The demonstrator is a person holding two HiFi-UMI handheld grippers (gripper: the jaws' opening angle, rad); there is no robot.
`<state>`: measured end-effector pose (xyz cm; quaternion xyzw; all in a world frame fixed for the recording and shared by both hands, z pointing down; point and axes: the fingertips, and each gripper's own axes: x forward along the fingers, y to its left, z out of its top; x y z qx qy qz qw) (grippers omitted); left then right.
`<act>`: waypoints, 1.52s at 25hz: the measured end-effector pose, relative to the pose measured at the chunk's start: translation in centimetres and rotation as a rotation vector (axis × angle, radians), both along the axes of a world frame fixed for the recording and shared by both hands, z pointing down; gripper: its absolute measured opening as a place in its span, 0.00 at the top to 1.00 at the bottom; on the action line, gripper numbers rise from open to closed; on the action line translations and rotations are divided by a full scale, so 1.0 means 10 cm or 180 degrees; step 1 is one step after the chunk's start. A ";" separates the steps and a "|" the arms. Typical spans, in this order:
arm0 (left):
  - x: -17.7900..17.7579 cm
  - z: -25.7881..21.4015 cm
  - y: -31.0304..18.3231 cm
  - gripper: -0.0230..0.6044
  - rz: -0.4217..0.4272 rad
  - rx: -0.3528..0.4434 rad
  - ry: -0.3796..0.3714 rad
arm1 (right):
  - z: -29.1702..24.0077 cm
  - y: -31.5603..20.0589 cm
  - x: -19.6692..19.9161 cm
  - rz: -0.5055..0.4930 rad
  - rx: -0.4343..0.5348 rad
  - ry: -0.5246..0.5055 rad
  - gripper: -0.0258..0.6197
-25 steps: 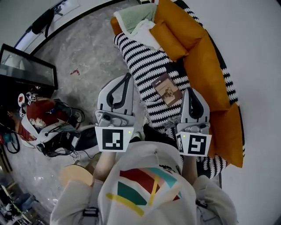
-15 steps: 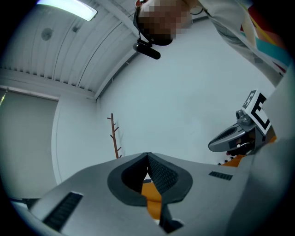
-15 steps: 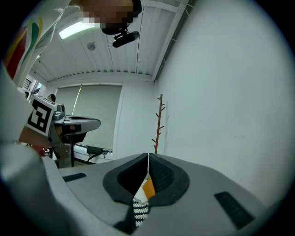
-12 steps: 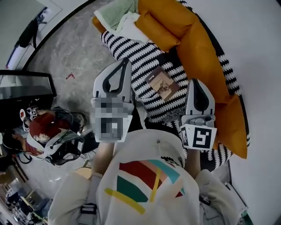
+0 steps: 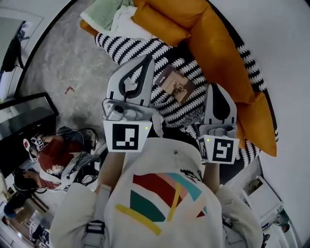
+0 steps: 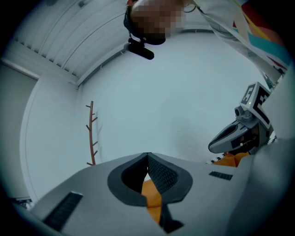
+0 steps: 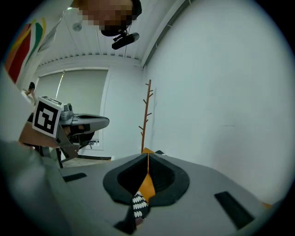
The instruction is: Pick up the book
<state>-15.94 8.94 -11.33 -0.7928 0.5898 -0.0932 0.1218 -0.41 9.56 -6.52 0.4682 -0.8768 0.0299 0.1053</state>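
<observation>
A brown book (image 5: 175, 83) lies flat on the black-and-white striped blanket (image 5: 145, 51) that covers the orange sofa (image 5: 227, 53). In the head view my left gripper (image 5: 147, 59) is shut and empty, its tip just left of the book. The right gripper (image 5: 216, 88) is also shut and empty, a little to the book's right. In the left gripper view the jaws (image 6: 147, 159) meet on a thin line, with orange cushion showing below them. The right gripper view shows its own jaws (image 7: 147, 159) closed over orange cushion and striped blanket. The book is in neither gripper view.
Green and white cloths (image 5: 109, 14) lie at the sofa's far end. A loose orange cushion (image 5: 160, 24) sits beyond the book. On the floor to the left are a black screen (image 5: 24, 116) and a red bag with cables (image 5: 55, 157). A brown coat stand (image 7: 146, 115) stands by the white wall.
Both grippers have moved in toward the sofa; the left one has travelled further and now flanks the book. Both have stayed shut.
</observation>
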 end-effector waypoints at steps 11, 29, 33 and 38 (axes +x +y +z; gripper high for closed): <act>0.41 1.78 -0.55 0.97 0.0685 -0.0865 0.0084 | 1.14 -0.21 0.13 0.0475 -0.0741 -0.0184 0.94; 0.59 5.54 -0.20 0.67 0.0486 -0.3189 0.1155 | 3.29 0.05 -0.01 0.0521 -0.1688 -0.0379 0.94; 0.50 5.99 -0.12 0.67 0.0422 -0.3567 0.1193 | 3.41 -0.02 -0.07 0.0475 -0.1764 -0.0468 0.94; 0.53 6.17 -0.02 0.65 0.0469 -0.4039 0.1624 | 3.49 -0.09 0.01 0.0455 -0.1870 -0.0585 0.94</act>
